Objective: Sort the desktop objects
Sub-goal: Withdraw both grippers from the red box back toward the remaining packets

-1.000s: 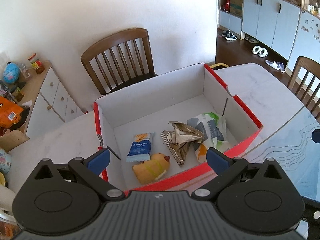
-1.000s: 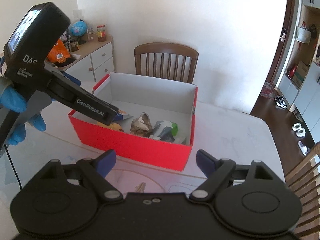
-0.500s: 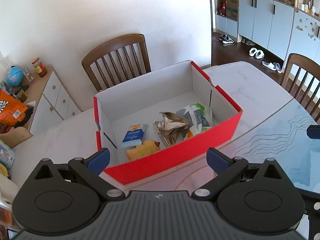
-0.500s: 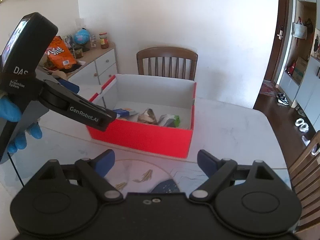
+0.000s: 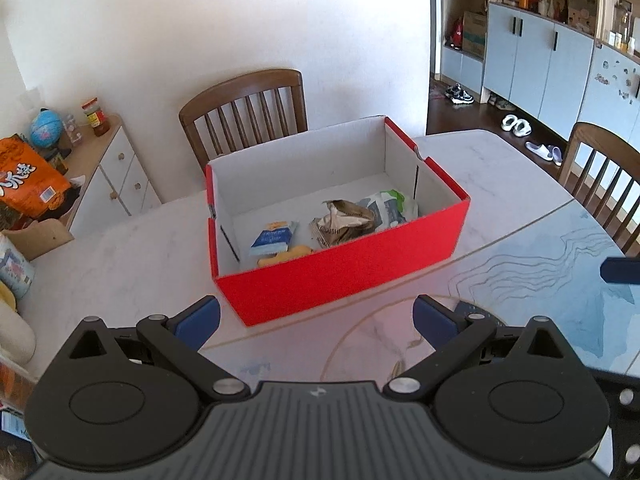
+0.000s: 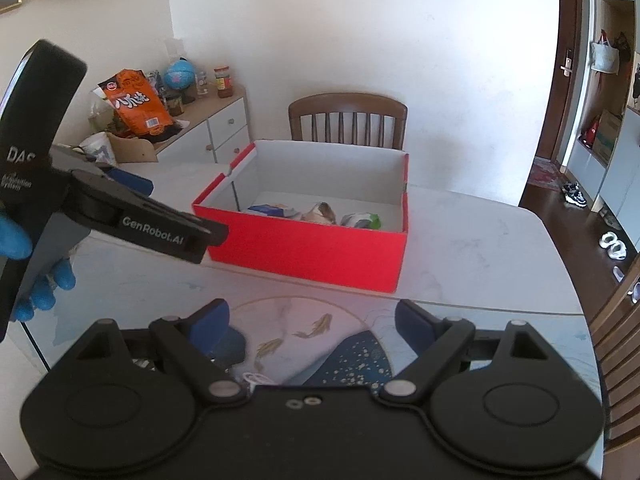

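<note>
So the red box sits on the white marble counter, open top, white inside, right in front of a wooden chair. Down in it are the sorted bits — a blue snack packet toward the left, something yellow poking up just behind the near wall, a crumpled brown wrapper in the middle and a white-and-green bag on the right, touching the wrapper.

Both grippers hang on the near side of the box, apart from it. The left gripper has its jaws spread wide with nothing between them, just counter. Same story for the right gripper — jaws released, empty, over a painted mat with little fish on it. From the right camera you can see a blue-gloved hand holding the left one, off to the box's left.

Sideboard by the wall has an orange snack bag and a small globe.
</note>
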A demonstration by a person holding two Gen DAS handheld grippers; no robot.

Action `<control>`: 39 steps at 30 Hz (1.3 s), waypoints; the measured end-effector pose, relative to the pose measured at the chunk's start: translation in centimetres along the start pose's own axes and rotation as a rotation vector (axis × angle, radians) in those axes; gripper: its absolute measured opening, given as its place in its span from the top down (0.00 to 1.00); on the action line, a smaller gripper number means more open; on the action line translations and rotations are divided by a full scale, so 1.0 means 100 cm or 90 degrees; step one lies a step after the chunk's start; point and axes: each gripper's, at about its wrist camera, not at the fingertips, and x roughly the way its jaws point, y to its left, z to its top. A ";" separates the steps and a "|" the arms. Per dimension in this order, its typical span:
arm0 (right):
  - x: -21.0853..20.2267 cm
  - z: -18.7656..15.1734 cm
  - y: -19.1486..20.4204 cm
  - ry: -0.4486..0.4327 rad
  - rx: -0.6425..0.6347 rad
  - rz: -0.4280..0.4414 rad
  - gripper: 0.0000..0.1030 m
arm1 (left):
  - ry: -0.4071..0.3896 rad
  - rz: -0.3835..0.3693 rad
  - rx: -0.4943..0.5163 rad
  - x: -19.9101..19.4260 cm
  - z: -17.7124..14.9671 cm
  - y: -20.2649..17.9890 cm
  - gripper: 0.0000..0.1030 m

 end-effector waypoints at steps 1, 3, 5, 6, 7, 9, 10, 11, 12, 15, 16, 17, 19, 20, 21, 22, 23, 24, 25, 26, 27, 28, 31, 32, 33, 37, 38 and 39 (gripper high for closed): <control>-0.001 0.000 0.002 -0.001 -0.001 0.001 0.12 | -0.002 0.001 0.001 -0.002 -0.003 0.000 0.00; -0.004 -0.002 0.005 -0.003 -0.003 0.003 0.12 | -0.007 0.003 0.003 -0.008 -0.012 0.001 0.00; -0.007 -0.003 0.007 -0.007 -0.004 0.004 0.12 | -0.007 0.001 0.000 -0.012 -0.019 0.002 0.00; -0.009 -0.005 0.008 -0.008 -0.004 0.004 0.12 | -0.005 -0.001 -0.004 -0.013 -0.023 0.003 0.00; -0.010 -0.006 0.009 -0.009 -0.005 0.004 0.12 | -0.004 -0.002 -0.006 -0.014 -0.025 0.004 0.00; -0.012 -0.008 0.011 -0.013 -0.008 -0.007 0.12 | -0.001 0.000 -0.006 -0.016 -0.031 0.004 0.00; -0.012 -0.009 0.012 -0.015 -0.010 -0.010 0.12 | -0.001 0.001 -0.006 -0.018 -0.033 0.004 0.00; -0.014 -0.010 0.013 -0.018 -0.014 -0.012 0.12 | 0.000 0.001 -0.006 -0.020 -0.036 0.005 0.00; -0.015 -0.011 0.014 -0.021 -0.017 -0.016 0.12 | 0.000 0.001 -0.007 -0.021 -0.038 0.005 0.00; -0.016 -0.015 0.018 -0.018 -0.027 -0.018 0.10 | 0.004 -0.001 -0.012 -0.024 -0.044 0.008 0.00; -0.017 -0.016 0.018 -0.018 -0.026 -0.019 0.08 | 0.005 0.000 -0.013 -0.025 -0.047 0.008 0.00; -0.018 -0.016 0.018 -0.019 -0.025 -0.019 0.07 | 0.006 -0.001 -0.015 -0.026 -0.049 0.008 0.00; -0.019 -0.018 0.017 -0.025 -0.016 -0.018 0.04 | 0.007 -0.001 -0.017 -0.027 -0.054 0.008 0.00; -0.020 -0.018 0.016 -0.028 -0.011 -0.017 0.02 | 0.006 0.000 -0.019 -0.029 -0.056 0.009 0.00; -0.021 -0.019 0.015 -0.033 -0.001 -0.015 0.00 | 0.005 0.000 -0.021 -0.030 -0.058 0.009 0.00; -0.021 -0.020 0.013 -0.033 0.007 -0.010 0.00 | 0.006 0.001 -0.021 -0.032 -0.060 0.010 0.00; -0.022 -0.020 0.012 -0.034 0.014 -0.007 0.00 | 0.005 0.002 -0.021 -0.033 -0.062 0.010 0.00; -0.022 -0.020 0.011 -0.038 0.020 -0.013 0.00 | 0.004 0.004 -0.022 -0.034 -0.065 0.011 0.00; -0.023 -0.021 0.011 -0.043 0.023 -0.023 0.00 | 0.005 0.006 -0.022 -0.035 -0.067 0.012 0.00; -0.024 -0.022 0.011 -0.047 0.024 -0.037 0.00 | 0.006 0.007 -0.024 -0.035 -0.069 0.013 0.00; -0.025 -0.022 0.012 -0.050 0.023 -0.048 0.00 | 0.006 0.009 -0.027 -0.036 -0.072 0.014 0.00; -0.025 -0.023 0.012 -0.050 0.022 -0.055 0.00 | 0.008 0.011 -0.028 -0.036 -0.075 0.014 0.00; -0.024 -0.025 0.012 -0.043 0.027 -0.056 0.00 | 0.016 0.013 -0.031 -0.038 -0.083 0.016 0.00; -0.025 -0.026 0.012 -0.046 0.028 -0.059 0.00 | 0.018 0.013 -0.033 -0.038 -0.085 0.017 0.00; -0.025 -0.027 0.013 -0.049 0.027 -0.062 0.00 | 0.019 0.012 -0.036 -0.039 -0.088 0.018 0.00; -0.028 -0.029 0.015 -0.051 0.025 -0.064 0.00 | 0.027 0.012 -0.044 -0.041 -0.098 0.020 0.00; -0.028 -0.030 0.015 -0.052 0.025 -0.063 0.00 | 0.028 0.011 -0.046 -0.041 -0.101 0.020 0.00; -0.029 -0.031 0.015 -0.052 0.026 -0.061 0.00 | 0.030 0.010 -0.048 -0.041 -0.104 0.020 0.00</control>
